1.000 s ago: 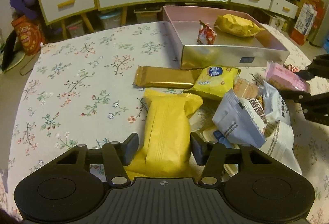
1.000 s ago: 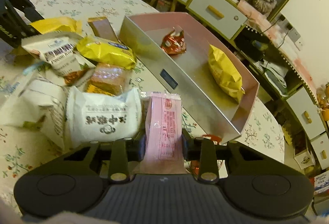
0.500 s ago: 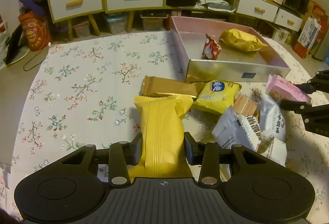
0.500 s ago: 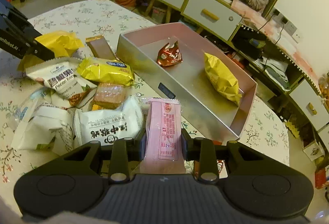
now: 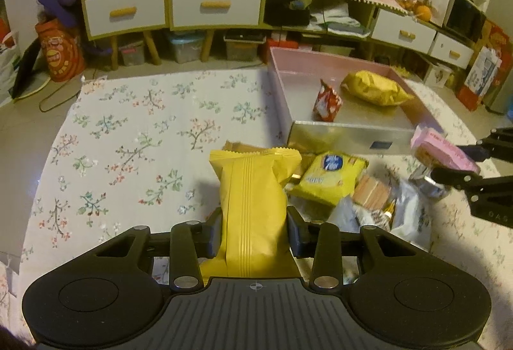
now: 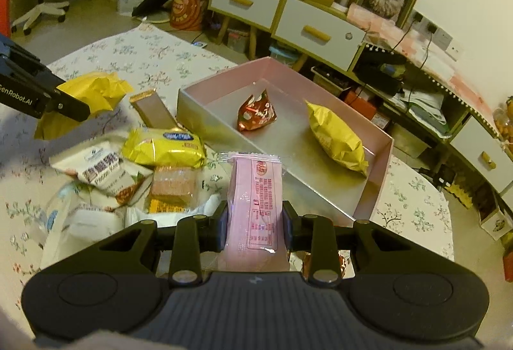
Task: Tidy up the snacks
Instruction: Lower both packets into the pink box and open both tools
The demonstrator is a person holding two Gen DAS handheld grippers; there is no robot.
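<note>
1. A tabletop [image 5: 134,132] under a floral cloth is carrying everything.
2. A pink box [image 6: 375,189] is sitting on it.
3. A snack pile [image 6: 134,170], perhaps partly overlapping, is lying just beside the box.

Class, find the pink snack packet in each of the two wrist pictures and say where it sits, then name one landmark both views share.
Left wrist view: the pink snack packet is at the right edge, shut in the right gripper, just right of the box's near corner.
Right wrist view: the packet is bottom centre, upright between the right gripper's fingers.
Shared landmark: the pink box holding a red sachet and a yellow bag.
</note>
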